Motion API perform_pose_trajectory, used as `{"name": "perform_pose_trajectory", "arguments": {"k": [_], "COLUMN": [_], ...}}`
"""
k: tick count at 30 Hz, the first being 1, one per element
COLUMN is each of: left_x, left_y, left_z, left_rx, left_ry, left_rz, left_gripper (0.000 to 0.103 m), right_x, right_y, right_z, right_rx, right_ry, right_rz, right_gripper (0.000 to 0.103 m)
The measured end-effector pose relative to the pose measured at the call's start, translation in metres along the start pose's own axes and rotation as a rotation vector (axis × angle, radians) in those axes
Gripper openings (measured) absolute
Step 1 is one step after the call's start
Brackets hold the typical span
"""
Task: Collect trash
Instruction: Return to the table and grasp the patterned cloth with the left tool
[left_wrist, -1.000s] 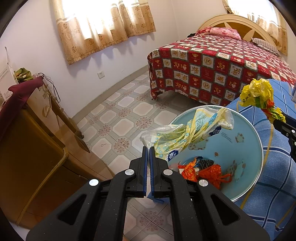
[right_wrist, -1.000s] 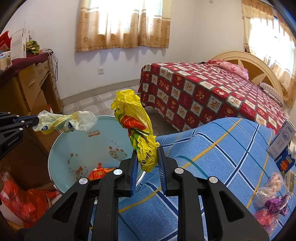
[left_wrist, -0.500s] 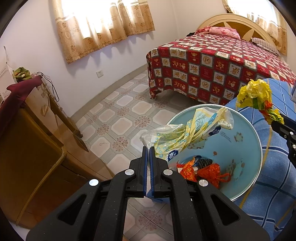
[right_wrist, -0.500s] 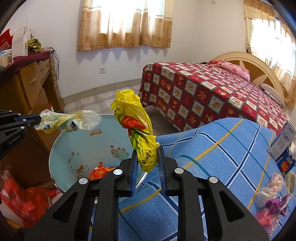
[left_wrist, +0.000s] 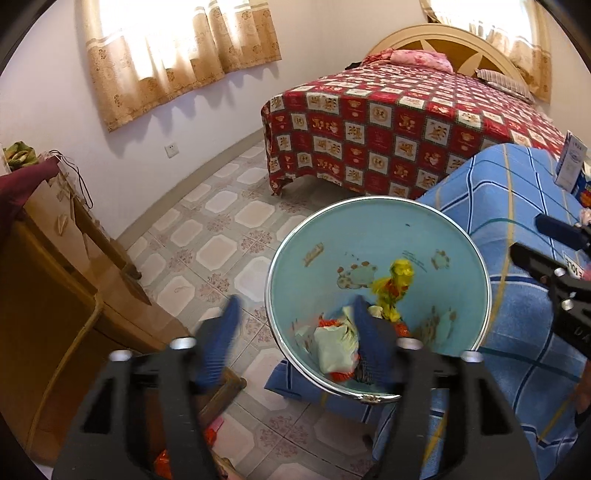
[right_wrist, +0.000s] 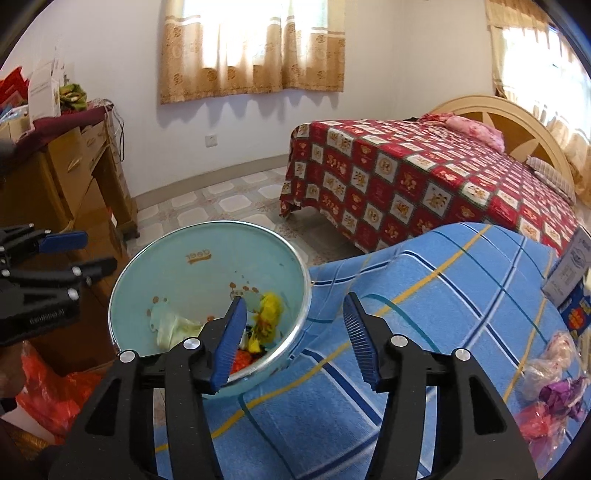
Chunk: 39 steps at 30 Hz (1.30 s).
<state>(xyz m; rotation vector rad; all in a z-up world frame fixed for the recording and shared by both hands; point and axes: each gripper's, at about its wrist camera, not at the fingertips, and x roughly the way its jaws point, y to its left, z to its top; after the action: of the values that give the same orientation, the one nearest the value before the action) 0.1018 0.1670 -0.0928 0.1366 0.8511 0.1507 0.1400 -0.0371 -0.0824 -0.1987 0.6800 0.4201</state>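
Note:
A light blue basin (left_wrist: 380, 236) (right_wrist: 177, 269) sits at the edge of the blue striped bedspread (right_wrist: 424, 317). Inside it lie a pale green-white plastic bag (left_wrist: 334, 345) (right_wrist: 173, 328), a yellow wrapper (left_wrist: 397, 282) (right_wrist: 267, 314) blurred as it drops, and orange-red scraps. My left gripper (left_wrist: 299, 339) hangs over the basin's near rim, jaws opening, nothing between them. My right gripper (right_wrist: 295, 332) stands over the basin's right rim, jaws opening and empty. Each gripper shows at the edge of the other's view.
More wrappers (right_wrist: 550, 373), pink, purple and clear, lie on the bedspread at the right, near a white box (right_wrist: 569, 273). A wooden dresser (left_wrist: 55, 280) stands left. A red bag (right_wrist: 55, 387) lies below the basin. A red patterned bed (left_wrist: 406, 129) stands beyond tiled floor.
Both grippers opened. The pale plastic bag left the left gripper and the yellow wrapper left the right one; both are now in the basin. The left gripper moved over the basin.

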Motion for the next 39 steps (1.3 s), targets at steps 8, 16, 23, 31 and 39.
{"name": "perform_pose_trajectory", "arguments": {"k": [8, 16, 23, 31, 39], "left_x": [0.011, -0.007, -0.035, -0.062, -0.084], "left_y": [-0.016, -0.049, -0.123, -0.231, -0.299], "left_z": [-0.011, -0.017, -0.02, -0.024, -0.028], "left_rx": [0.032, 0.093, 0.197, 0.291, 0.342], "left_ry": [0.032, 0.013, -0.018, -0.031, -0.046], "left_rz": [-0.006, -0.048, -0.135, -0.268, -0.354], "left_gripper": [0.088, 0.088, 0.088, 0.088, 0.088], "right_x": [-0.049, -0.105, -0.156, -0.197, -0.227], "right_y": [-0.041, -0.102, -0.158, -0.207, -0.244], "right_z": [-0.031, -0.083, -0.144, -0.199, -0.241], "right_rx": [0.093, 0.239, 0.395, 0.482, 0.59], "right_ry": [-0.033, -0.044, -0.032, -0.043, -0.065], "right_rz": [-0.109, -0.257, -0.415, -0.521, -0.598], "right_gripper": [0.063, 0.064, 0.065, 0.067, 0.068]}}
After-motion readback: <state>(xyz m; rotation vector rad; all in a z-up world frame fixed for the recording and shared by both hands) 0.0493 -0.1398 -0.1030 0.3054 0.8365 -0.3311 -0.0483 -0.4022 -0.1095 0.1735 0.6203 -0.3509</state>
